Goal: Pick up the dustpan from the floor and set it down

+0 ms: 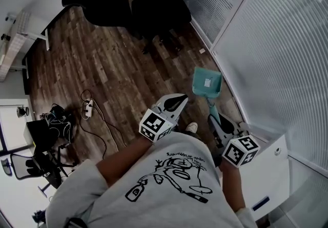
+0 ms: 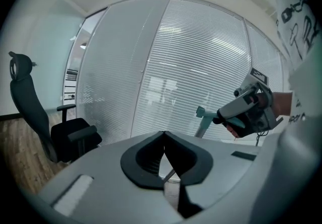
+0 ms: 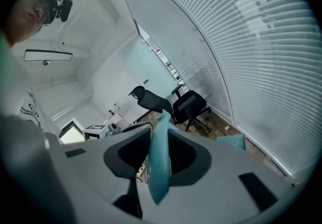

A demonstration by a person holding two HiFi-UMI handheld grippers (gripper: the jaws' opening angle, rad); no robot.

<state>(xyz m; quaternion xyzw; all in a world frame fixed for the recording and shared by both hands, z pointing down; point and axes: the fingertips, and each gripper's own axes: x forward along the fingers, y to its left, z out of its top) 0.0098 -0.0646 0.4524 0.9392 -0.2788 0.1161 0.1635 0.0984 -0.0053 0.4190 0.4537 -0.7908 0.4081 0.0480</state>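
Dark wood-plank floor [image 1: 102, 68] stretching beside a white-slatted glass wall [image 1: 266, 42], my right gripper [image 1: 213, 117] clamping the handle of a teal plastic dustpan [image 1: 206, 82], pan end pointing far toward that wall, my left gripper [image 1: 179, 100] hovering just left, jaws resting together, empty

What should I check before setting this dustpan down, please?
1. Grip of right tongs on dustpan handle: ok.
2. The dustpan off the wooden floor: ok, looks lifted.
3. The left tongs shut, empty, apart from the dustpan: ok.
4. The office chairs and power strip well away from the dustpan: ok.
5. Gap between dustpan and blinds: cannot tell.
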